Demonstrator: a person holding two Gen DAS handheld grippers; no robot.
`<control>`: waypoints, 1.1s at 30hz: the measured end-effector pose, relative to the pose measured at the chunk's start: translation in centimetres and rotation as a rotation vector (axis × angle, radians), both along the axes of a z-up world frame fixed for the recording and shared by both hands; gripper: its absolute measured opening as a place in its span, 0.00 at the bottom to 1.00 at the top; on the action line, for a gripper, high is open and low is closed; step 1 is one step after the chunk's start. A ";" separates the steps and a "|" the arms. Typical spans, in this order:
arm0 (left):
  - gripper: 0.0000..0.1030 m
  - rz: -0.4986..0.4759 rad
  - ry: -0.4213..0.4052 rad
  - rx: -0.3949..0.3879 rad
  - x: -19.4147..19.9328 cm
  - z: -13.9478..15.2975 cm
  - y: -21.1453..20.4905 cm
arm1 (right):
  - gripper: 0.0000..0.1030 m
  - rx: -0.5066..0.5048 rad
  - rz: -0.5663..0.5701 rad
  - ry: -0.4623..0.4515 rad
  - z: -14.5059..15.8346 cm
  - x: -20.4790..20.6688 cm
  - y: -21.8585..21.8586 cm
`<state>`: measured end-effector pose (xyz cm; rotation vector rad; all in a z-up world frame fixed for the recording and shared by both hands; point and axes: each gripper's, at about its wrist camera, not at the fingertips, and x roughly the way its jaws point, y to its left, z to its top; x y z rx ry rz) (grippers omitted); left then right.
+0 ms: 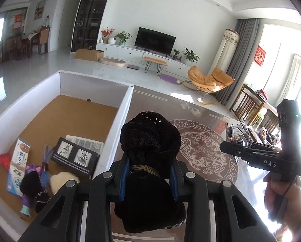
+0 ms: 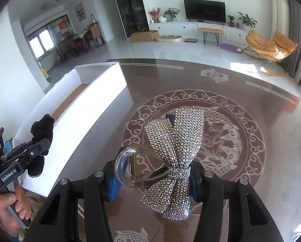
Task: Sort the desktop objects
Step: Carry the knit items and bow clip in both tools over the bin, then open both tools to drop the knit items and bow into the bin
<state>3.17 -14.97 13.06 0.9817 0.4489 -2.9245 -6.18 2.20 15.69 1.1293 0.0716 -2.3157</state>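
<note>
My left gripper point(image 1: 148, 178) is shut on a black furry hair accessory point(image 1: 150, 141) and holds it above the brown patterned table point(image 1: 209, 147), just right of the white box's wall point(image 1: 120, 121). It also shows at the left of the right wrist view point(image 2: 42, 129). My right gripper point(image 2: 152, 181) is shut on a rhinestone bow hair clip point(image 2: 176, 151) with a clear plastic clamp, held above the table's dragon medallion point(image 2: 231, 141). The right gripper also shows in the left wrist view point(image 1: 229, 148).
The white box with a brown floor point(image 1: 70, 117) holds a dark booklet point(image 1: 75, 157), a toothpaste carton point(image 1: 17, 167), a leaflet, a cream pompom point(image 1: 63, 181) and other small items. The table edge lies beyond, with living room floor behind.
</note>
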 end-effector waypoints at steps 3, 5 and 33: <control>0.32 0.098 -0.027 -0.057 0.8 1.4 -5.6 | 0.51 -0.070 0.141 0.006 2.1 1.5 -8.2; 0.32 0.162 -0.090 -0.092 0.9 0.6 -9.3 | 0.51 -0.100 0.235 0.001 2.7 2.8 -13.5; 1.00 0.600 -0.295 -0.352 4.6 -2.5 -12.3 | 1.00 0.188 0.414 0.050 1.7 5.9 -28.6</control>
